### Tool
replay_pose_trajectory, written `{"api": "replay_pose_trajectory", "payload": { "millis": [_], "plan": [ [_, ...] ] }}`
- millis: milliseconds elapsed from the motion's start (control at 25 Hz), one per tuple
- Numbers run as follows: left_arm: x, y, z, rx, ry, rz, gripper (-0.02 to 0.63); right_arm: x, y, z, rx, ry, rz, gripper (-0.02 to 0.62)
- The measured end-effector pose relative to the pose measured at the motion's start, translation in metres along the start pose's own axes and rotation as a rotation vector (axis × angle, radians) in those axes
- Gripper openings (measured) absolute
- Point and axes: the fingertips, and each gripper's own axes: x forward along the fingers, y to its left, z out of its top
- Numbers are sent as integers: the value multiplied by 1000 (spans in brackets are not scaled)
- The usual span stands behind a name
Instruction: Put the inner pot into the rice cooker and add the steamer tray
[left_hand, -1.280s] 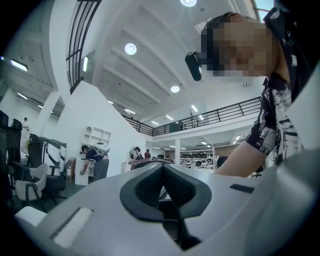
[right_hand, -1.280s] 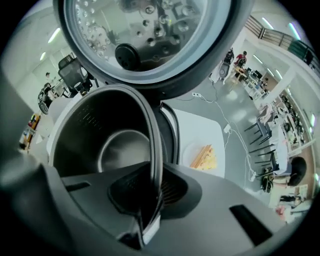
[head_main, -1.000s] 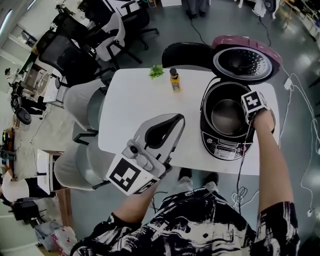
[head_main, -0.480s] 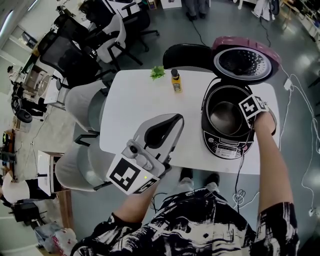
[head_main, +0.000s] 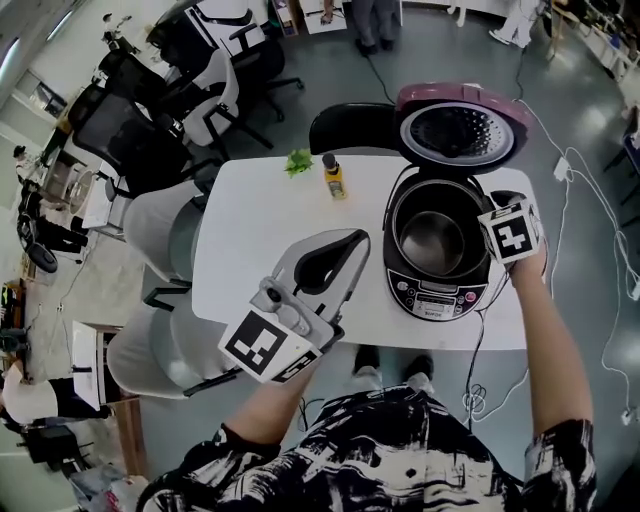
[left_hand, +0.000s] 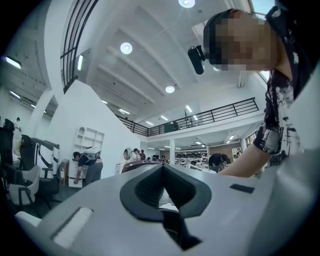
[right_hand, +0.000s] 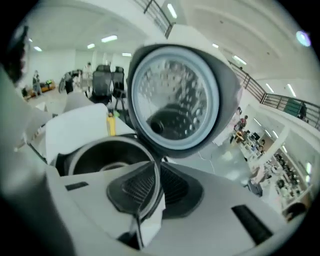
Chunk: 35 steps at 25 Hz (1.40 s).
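Observation:
The black rice cooker (head_main: 440, 292) stands open at the right end of the white table (head_main: 255, 235), its maroon lid (head_main: 458, 130) tipped back. A metal inner pot (head_main: 432, 240) sits inside it (right_hand: 107, 160). My right gripper (head_main: 497, 232) hovers just above the cooker's right rim, tilted down toward the pot. Its jaws are closing; the pads (right_hand: 150, 185) almost meet, with only a thin pale line along the seam and nothing I can make out held. My left gripper (head_main: 350, 243) is shut and empty, held level above the table's front, left of the cooker. No steamer tray is in view.
A small yellow bottle (head_main: 333, 177) and a green sprig (head_main: 298, 160) stand at the table's far edge. Grey chairs (head_main: 165, 215) crowd the left side. A cable (head_main: 478, 372) hangs from the cooker off the front edge. Several people stand far off in the hall.
My right gripper has lifted off the cooker's right rim and tilted steeply down; the pot stays in the cooker. The left gripper has hardly shifted.

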Motion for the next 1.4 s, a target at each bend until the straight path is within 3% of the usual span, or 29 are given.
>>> {"api": "replay_pose_trajectory", "payload": {
  "millis": [200,360,440,560,760,1000,1240,1400],
  "plan": [
    [23,-20,5,18,5,-51,5,-100,13,56,166,-490,110,25],
    [40,-39,4,30,9,-92,5,-196,12,67,291,-832,171,18],
    [49,-49,2,33,16,-113,5,-233,4,55,329,-930,165,12],
    [64,-66,-1,32,32,-144,5,-269,-16,25,381,-991,130,2],
    [88,-93,-10,32,53,-190,5,-275,-51,-41,407,-936,42,0],
    [114,-123,-22,24,87,-242,5,-214,-103,-158,495,-685,-75,0],
    [127,-136,-32,28,114,-246,5,-110,-108,-296,627,-317,-55,0],
    [130,-135,-35,30,129,-233,5,-53,-92,-361,784,-97,32,3]
  ]
}}
